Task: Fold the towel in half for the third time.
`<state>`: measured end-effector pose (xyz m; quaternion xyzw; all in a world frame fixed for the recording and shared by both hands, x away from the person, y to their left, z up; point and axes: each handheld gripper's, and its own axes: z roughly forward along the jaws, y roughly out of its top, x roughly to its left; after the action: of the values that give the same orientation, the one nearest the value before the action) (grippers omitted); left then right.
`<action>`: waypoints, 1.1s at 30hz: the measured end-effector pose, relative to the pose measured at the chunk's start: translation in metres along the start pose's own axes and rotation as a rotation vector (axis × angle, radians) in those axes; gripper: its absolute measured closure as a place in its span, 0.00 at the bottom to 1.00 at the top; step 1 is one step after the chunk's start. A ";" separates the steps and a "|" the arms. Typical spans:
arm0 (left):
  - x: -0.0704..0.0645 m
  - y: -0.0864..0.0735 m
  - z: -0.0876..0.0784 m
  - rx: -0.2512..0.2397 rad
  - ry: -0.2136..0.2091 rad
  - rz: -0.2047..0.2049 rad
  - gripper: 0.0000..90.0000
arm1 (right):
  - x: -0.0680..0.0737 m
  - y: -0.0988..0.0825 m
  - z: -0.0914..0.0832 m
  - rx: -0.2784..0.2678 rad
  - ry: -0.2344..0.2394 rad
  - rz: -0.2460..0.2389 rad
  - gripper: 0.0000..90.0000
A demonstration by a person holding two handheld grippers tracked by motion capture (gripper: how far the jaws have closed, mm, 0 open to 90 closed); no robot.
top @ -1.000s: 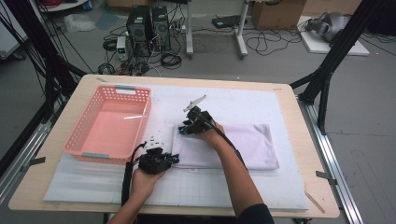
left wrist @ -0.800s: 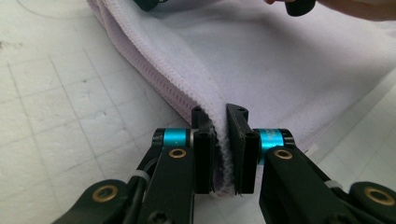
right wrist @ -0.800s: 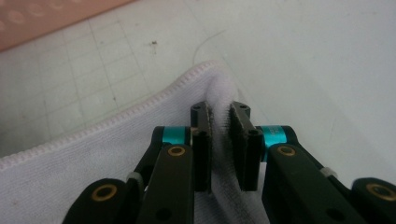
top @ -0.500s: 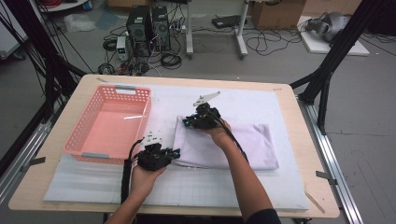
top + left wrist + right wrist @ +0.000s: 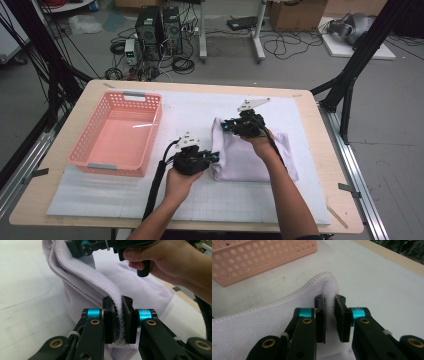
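Observation:
A pale lilac towel (image 5: 255, 162) lies on the white mat (image 5: 125, 195), its left edge lifted off the surface. My left gripper (image 5: 212, 157) is shut on the near corner of that edge; in the left gripper view the hem (image 5: 82, 277) runs up from between my jaws (image 5: 119, 302). My right gripper (image 5: 227, 125) is shut on the far corner, its jaws having just closed on it. In the right gripper view the towel (image 5: 262, 322) bulges between the pads (image 5: 330, 301). The edge hangs stretched between both grippers.
A pink perforated basket (image 5: 90, 160) stands on the left of the mat, also at the top left of the right gripper view (image 5: 262, 255). The wooden table edge (image 5: 330, 150) runs along the right. Cables and computer cases sit on the floor beyond.
Both hands have risen and shifted right, raising the towel's left edge off the mat. The towel, flat a second ago, now stands up along its left side.

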<state>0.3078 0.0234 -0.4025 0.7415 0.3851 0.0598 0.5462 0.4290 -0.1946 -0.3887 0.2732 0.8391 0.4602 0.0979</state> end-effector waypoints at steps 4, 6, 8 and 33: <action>-0.011 0.006 0.020 0.011 -0.029 0.004 0.90 | -0.012 -0.012 -0.020 -0.006 -0.034 0.008 0.89; -0.015 0.008 0.029 0.016 -0.042 0.000 0.90 | -0.017 -0.017 -0.028 -0.005 -0.049 0.017 0.89; -0.020 0.010 0.038 0.013 -0.058 -0.004 0.90 | -0.022 -0.021 -0.035 -0.005 -0.059 0.027 0.89; 0.002 0.012 0.031 -0.154 0.021 0.097 0.38 | -0.064 -0.079 -0.098 0.001 -0.211 0.110 0.89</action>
<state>0.3304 -0.0002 -0.4054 0.7145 0.3485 0.1235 0.5940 0.4127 -0.3343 -0.4052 0.3657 0.8081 0.4332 0.1600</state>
